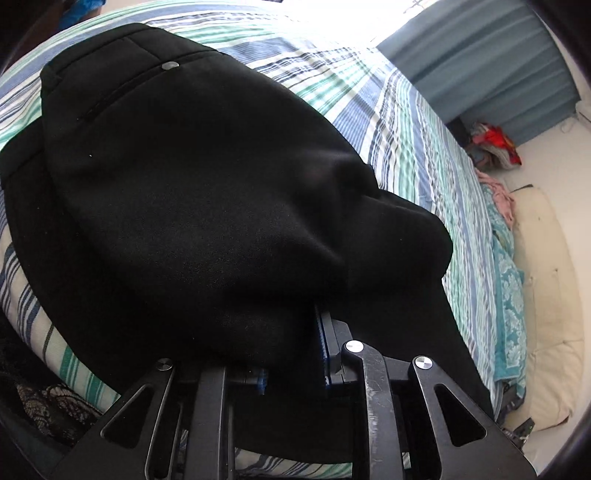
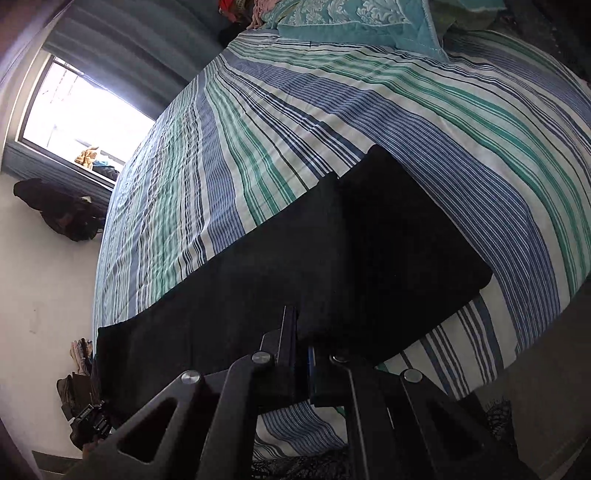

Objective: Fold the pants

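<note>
The black pants [image 1: 192, 206] lie on the striped bed, waistband and a buttoned back pocket [image 1: 170, 66] at the far end. A fold of their cloth is bunched up and draped over my left gripper [image 1: 314, 328], hiding most of the fingers. One blue pad [image 1: 322, 350] shows pressed against the cloth, so this gripper is shut on the pants. In the right wrist view a flat pant leg [image 2: 332, 251] runs across the bed. My right gripper [image 2: 303, 339] is at its near edge, jaws together on the black cloth.
The blue, green and white striped bedspread [image 2: 369, 110] covers the bed. A teal patterned pillow [image 2: 354, 18] lies at the head. A window [image 2: 74, 114], curtain [image 1: 480, 55] and heaps of clothes [image 1: 491, 144] line the white floor beside the bed.
</note>
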The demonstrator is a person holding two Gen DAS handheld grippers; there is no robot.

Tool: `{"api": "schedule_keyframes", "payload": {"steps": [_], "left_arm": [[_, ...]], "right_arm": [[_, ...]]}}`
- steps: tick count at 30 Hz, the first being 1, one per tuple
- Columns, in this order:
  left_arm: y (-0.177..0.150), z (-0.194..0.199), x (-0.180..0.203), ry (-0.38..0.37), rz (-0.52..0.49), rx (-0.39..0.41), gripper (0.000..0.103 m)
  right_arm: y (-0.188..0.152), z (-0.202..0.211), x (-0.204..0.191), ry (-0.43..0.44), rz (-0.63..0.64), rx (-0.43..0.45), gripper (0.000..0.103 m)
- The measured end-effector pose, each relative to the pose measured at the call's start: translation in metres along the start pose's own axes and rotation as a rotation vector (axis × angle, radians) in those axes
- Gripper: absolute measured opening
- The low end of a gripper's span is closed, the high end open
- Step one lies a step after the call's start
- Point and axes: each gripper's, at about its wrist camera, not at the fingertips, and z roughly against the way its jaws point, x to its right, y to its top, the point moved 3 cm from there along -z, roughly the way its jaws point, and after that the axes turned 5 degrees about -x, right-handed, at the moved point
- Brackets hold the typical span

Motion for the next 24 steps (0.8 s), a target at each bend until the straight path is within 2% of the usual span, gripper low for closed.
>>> {"api": "schedule_keyframes", "payload": {"steps": [4,6,9,12,17,19,20,21,22,24], "left_arm": [[-0.007,0.002,0.013,-0.001,-0.014,-0.007,0.018],[-0.014,0.007,0.021,-0.031,-0.025,-0.017,0.015],[-0.031,0.006,0.039,-0.014,-0.123,-0.054,0.015],[-0.045,-0.007,0.042,0.021,-0.142,-0.105,0.015],[-0.048,-0.008,0.042,0.011,-0.118,-0.13,0.014],[-0.05,-0.007,0.04,0.009,-0.116,-0.138,0.014],[-0.05,-0.007,0.04,0.008,-0.11,-0.142,0.016],[-0.051,-0.008,0.03,0.005,-0.099,-0.14,0.02],[-0.049,-0.005,0.028,-0.006,-0.084,-0.136,0.027],[-0.047,-0.002,0.014,-0.024,-0.049,-0.116,0.03]], "right_arm": [[-0.003,0.005,0.005,-0.026,-0.01,0.007,0.005],[0.003,0.011,0.002,-0.049,0.019,0.028,0.005],[0.013,0.032,-0.007,-0.1,0.08,0.084,0.005],[0.017,0.02,0.01,-0.181,0.061,0.014,0.005],[0.007,0.019,0.031,-0.132,-0.007,-0.004,0.006],[0.007,0.022,0.032,-0.106,-0.013,0.01,0.013],[0.007,0.024,0.032,-0.089,-0.019,0.02,0.02],[0.007,0.026,0.033,-0.071,-0.028,0.031,0.039],[0.007,0.029,0.034,-0.054,-0.039,0.047,0.052],[0.007,0.032,0.035,-0.028,-0.063,0.075,0.052]]}}
